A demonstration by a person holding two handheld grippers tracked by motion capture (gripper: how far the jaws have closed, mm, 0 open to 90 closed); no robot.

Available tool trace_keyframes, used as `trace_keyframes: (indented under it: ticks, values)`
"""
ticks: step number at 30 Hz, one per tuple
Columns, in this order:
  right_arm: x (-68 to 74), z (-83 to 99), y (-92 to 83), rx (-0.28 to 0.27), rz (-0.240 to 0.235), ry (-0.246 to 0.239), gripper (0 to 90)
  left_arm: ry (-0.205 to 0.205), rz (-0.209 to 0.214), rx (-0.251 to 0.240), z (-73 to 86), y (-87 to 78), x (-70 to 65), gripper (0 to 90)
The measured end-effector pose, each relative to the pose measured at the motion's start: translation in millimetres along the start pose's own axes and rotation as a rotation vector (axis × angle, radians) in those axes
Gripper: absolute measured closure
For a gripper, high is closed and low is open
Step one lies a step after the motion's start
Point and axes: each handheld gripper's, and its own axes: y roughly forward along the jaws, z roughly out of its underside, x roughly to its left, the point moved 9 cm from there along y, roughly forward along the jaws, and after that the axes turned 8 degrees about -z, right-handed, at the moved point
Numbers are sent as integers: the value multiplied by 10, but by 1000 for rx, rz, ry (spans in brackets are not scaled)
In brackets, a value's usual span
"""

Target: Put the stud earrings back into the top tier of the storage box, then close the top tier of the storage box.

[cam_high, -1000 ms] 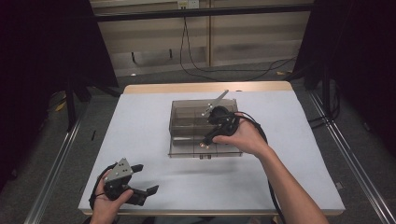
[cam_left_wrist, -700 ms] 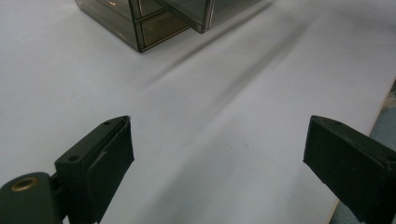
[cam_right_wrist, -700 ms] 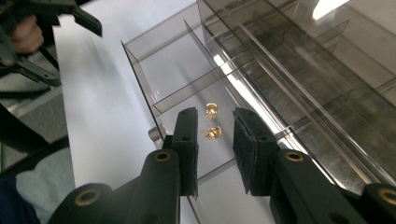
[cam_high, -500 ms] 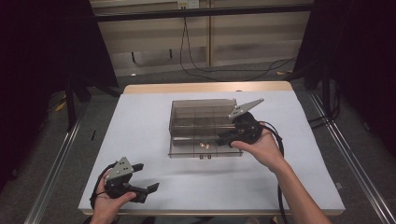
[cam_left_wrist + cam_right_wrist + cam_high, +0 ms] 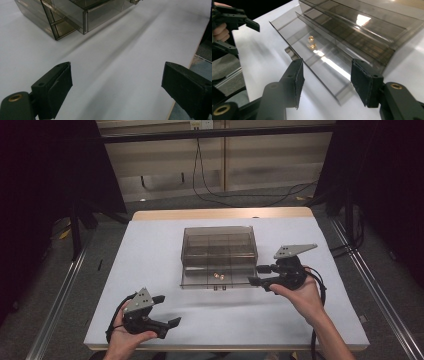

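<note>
Two small brass pieces (image 5: 218, 276) gleam inside the smoky clear-plastic box (image 5: 220, 254) — right gripper (image 5: 260, 275) and left gripper (image 5: 167, 311) jaws apart, empty.

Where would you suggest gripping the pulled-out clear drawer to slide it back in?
Grip the clear drawer by its front wall, coming from the person's side with the right gripper: that thin upright wall juts toward the person and fits between open jaws.

Open worktop, one obstacle

The clear box (image 5: 219, 254) blocks the worktop (image 5: 150, 255) centre; bare room lies left, right and in front; right tool (image 5: 255, 274) crowds its front corner.
</note>
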Motion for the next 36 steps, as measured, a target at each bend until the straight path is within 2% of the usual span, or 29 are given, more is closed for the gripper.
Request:
trace_keyframes:
  ticks: [4,5,7,8,12,13,15,18,21,22,23,26,27,28,30,31,35,36]
  values:
    - [22,80,-48,-6,15,6,424,14,18,0,-29,26,-71,125]
    - [22,106,-61,-11,23,16,421,15,36,4,-34,36,-98,127]
    - [30,154,-88,-11,27,22,420,39,29,14,-52,55,-113,130]
    - [41,171,-102,-18,23,26,416,32,46,8,-73,71,-140,136]
    - [62,281,-145,-18,51,43,395,39,46,8,-116,115,-149,189]
    - [62,281,-145,-18,51,43,395,29,49,5,-127,121,-154,189]
    - [104,337,-155,-11,57,38,387,42,47,4,-142,124,-141,240]
    - [130,440,-167,-9,66,54,376,34,66,-10,-186,136,-148,312]
    - [136,537,-192,-11,67,77,361,52,72,-4,-227,164,-161,371]
    - [136,568,-207,-9,72,80,356,42,78,-16,-255,179,-181,406]
    - [139,601,-225,-3,72,83,351,55,75,-10,-269,189,-183,425]
    - [151,678,-297,-14,79,96,348,72,85,-14,-328,230,-225,501]
    - [174,726,-342,-26,79,106,344,76,85,-11,-348,245,-237,552]
    - [174,726,-342,-26,79,106,344,82,82,-11,-370,258,-244,552]
    - [193,802,-382,-32,92,105,341,78,89,-15,-412,296,-270,630]
    - [193,802,-382,-32,92,105,341,78,90,-21,-434,315,-283,630]
    - [184,864,-422,-60,93,128,334,98,105,-21,-511,373,-337,739]
    - [179,871,-425,-65,94,127,333,109,97,-15,-523,388,-337,760]
